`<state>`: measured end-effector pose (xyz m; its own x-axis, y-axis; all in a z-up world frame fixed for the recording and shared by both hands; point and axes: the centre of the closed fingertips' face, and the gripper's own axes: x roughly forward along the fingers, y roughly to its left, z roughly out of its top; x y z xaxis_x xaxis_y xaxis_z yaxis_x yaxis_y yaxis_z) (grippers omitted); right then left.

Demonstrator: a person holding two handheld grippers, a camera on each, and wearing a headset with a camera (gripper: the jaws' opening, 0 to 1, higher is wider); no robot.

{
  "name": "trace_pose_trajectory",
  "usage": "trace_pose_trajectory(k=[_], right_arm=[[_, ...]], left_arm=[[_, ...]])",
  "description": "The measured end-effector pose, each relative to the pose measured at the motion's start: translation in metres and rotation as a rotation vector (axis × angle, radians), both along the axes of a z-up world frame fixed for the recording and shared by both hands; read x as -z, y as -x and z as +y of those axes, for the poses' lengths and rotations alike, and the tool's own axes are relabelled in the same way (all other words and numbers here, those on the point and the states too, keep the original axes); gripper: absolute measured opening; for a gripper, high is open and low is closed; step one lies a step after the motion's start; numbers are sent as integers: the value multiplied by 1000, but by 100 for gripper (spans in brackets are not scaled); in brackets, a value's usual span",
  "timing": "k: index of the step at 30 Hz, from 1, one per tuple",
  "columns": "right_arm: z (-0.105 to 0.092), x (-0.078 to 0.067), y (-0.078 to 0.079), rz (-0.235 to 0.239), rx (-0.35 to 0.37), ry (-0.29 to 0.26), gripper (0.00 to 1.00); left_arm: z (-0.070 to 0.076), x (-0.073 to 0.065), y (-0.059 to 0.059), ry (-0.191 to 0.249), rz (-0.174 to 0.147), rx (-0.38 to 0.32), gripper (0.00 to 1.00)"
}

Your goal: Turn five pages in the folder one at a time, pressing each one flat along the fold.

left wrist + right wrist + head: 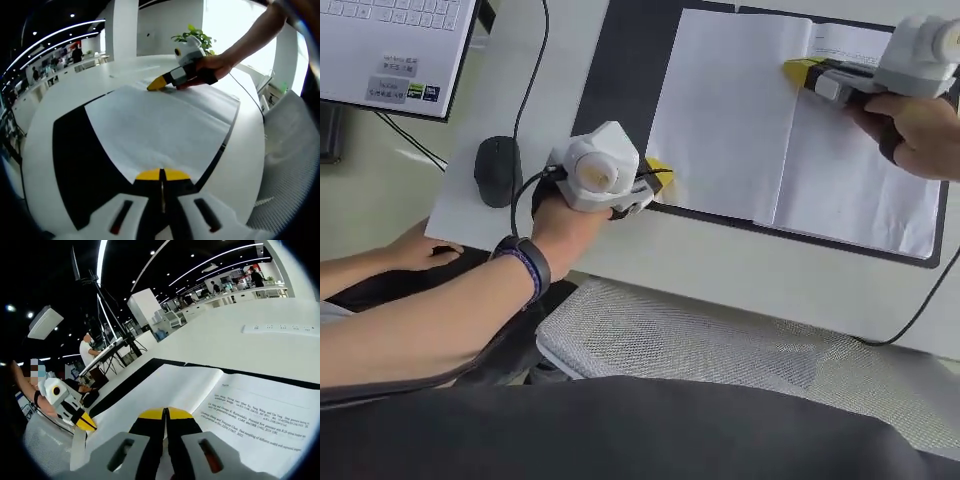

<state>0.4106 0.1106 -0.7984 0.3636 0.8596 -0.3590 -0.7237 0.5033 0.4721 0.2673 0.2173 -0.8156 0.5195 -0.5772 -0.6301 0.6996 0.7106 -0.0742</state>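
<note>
The left gripper (162,174) has its yellow-tipped jaws clenched, tips meeting at the near edge of the blank white left page (150,130); whether a sheet is nipped between them cannot be told. The right gripper (165,413) is likewise clenched, with nothing visibly held. Its tips rest on the paper at the central fold (782,180), beside the printed white right page (260,410), whose lettering is too small to read. The open black folder (620,80) lies flat on the white table (720,270). In the head view its far edge is cut off and the hand (920,125) covers part of the right page. Bare tabletop surrounds the folder. A black computer mouse (498,170) sits near its left side and a white laptop (390,50) well apart. A grey mesh chair seat (720,350) lies below the table edge.
</note>
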Motion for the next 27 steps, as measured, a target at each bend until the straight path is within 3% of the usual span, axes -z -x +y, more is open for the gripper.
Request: trace_pose_trajectory(k=[5, 8, 11, 15, 21, 27], right_arm=[[3, -1, 32, 4, -59, -3, 0], [2, -6, 49, 21, -56, -36, 0], [5, -5, 76, 20, -121, -17, 0], [9, -9, 105, 41, -150, -30, 0], [13, -9, 138, 68, -187, -47, 0], [15, -10, 158, 88, -201, -60, 0]], left_arm=[[-1, 0, 0, 5, -1, -5, 0], [-1, -1, 0, 6, -1, -4, 0], [-2, -2, 0, 5, -2, -3, 0], [-1, -1, -1, 6, -3, -1, 0], [1, 1, -3, 9, -2, -3, 0], [2, 3, -4, 11, -4, -4, 0]])
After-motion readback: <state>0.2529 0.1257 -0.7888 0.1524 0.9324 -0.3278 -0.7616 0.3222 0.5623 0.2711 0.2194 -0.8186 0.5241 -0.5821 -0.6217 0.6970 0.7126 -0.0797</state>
